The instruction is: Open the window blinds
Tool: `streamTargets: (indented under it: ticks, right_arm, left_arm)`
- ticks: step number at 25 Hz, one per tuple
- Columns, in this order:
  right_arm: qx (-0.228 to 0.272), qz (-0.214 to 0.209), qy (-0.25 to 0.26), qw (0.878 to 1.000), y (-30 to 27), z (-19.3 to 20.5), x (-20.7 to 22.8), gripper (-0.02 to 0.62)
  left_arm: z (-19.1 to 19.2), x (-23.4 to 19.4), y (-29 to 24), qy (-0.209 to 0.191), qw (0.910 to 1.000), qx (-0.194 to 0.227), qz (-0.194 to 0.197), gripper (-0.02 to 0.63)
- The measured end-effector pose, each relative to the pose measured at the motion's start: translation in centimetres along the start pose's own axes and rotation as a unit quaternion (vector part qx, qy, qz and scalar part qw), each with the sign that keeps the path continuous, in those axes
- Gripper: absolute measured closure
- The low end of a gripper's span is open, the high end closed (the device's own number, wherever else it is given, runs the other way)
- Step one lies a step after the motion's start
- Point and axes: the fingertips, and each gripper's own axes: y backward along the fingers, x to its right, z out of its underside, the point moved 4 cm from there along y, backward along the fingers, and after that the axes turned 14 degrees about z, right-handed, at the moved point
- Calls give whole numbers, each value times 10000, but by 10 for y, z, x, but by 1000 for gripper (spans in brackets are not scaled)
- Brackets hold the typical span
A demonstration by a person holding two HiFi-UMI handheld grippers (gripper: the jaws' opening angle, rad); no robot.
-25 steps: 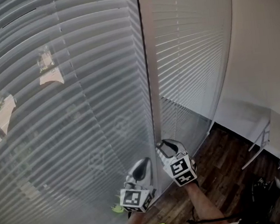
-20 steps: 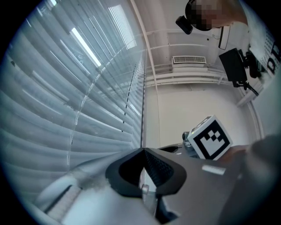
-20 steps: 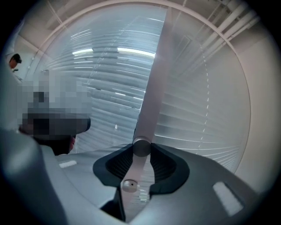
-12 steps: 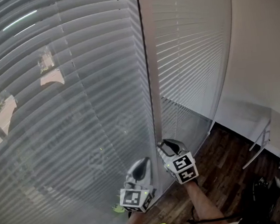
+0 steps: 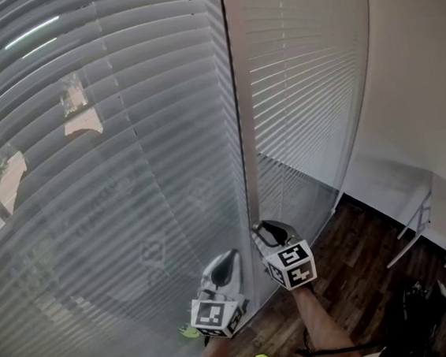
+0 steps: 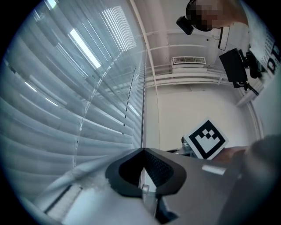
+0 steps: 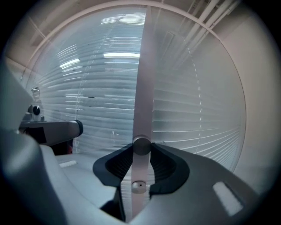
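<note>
Broadly, 2 slatted window blinds (image 5: 124, 144) hang either side of a pale tilt wand (image 5: 241, 132). At the wand's lower end, the right gripper (image 5: 265, 227) clamps it between both jaws. Just left of the wand, the left gripper (image 5: 229, 258) has its jaws closed on nothing.

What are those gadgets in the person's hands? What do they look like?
Each hand carries silvery-grey tongs, the left tongs and right tongs alike: rounded shells with black ribbed pads inside the tips. A cube printed with black-and-white square markers sits at the back of each. The forearms are bare, no sleeves showing.
</note>
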Motion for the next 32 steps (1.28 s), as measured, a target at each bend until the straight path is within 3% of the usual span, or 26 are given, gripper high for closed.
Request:
streamTargets:
  ticks: [9, 12, 15, 18, 23, 27, 32]
  right_arm:
    - [-58, 100, -262, 9996, -1, 1, -1, 474]
    - [11, 205, 109, 9997, 0, -1, -1, 472]
    - [58, 348, 915, 9952, 4, -3, -4, 466]
    - [213, 446, 2092, 9766, 9, -6, -8, 465]
    - [511, 444, 3694, 9268, 11, -10, -15, 460]
    - [491, 446, 4169, 9066, 7, -8, -16, 466]
    - [494, 470, 4231, 9035, 3, -9, -17, 472]
  left_arm:
    - [1, 7, -2, -12, 9999, -11, 102, 614]
    - [3, 8, -2, 5, 9999, -17, 141, 614]
    - [0, 8, 0, -6, 9999, -16, 103, 614]
    - [-4, 6, 2, -29, 10000, -25, 42, 614]
    - [-4, 6, 3, -40, 10000, -4, 67, 614]
    - [-4, 9, 3, -14, 10000, 14, 82, 614]
    - [-4, 7, 4, -10, 10000, 19, 52, 614]
